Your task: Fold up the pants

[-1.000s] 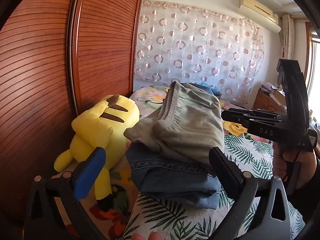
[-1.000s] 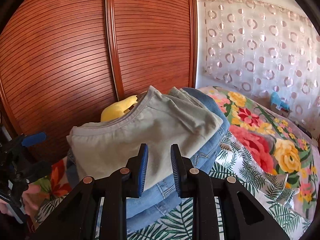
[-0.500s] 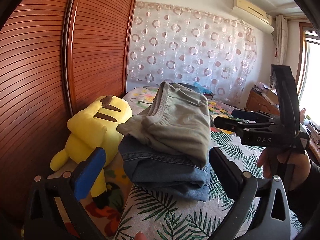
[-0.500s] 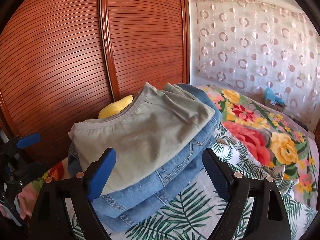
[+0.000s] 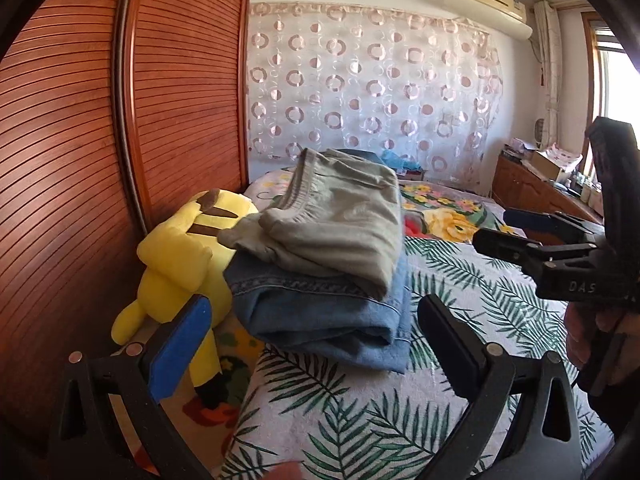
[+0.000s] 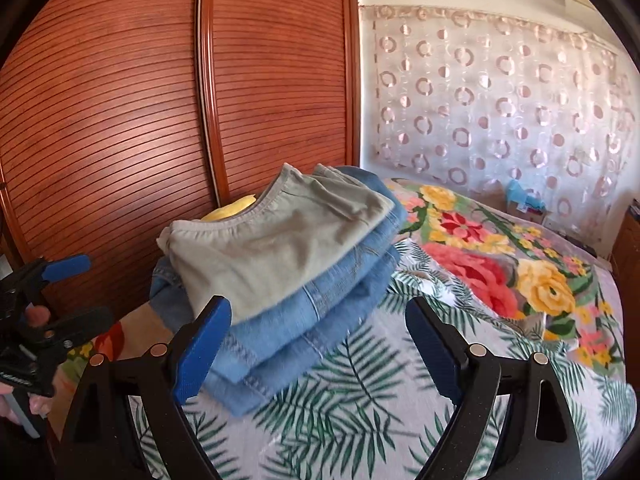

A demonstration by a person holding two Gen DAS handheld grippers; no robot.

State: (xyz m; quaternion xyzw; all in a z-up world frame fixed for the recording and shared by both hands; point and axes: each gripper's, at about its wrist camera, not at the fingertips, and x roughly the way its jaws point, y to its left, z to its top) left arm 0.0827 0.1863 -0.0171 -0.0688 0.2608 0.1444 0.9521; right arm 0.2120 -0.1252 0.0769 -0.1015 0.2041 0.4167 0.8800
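Folded grey-green pants (image 5: 340, 224) rest atop folded blue jeans (image 5: 328, 312) on bed (image 5: 460, 292), beside yellow plush toy (image 5: 180, 256) at left, near wooden wardrobe doors (image 6: 160, 120). Left gripper (image 5: 308, 344) fingers wide, empty, near stack. Right gripper (image 6: 316, 344) fingers wide, gripping nothing, stack's near corner between them.

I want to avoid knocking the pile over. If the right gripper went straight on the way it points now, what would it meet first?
Most likely the folded jeans at the bottom of the pile, under the grey-green pants. The right gripper stands open with nothing between its fingers; depth is hard to judge.
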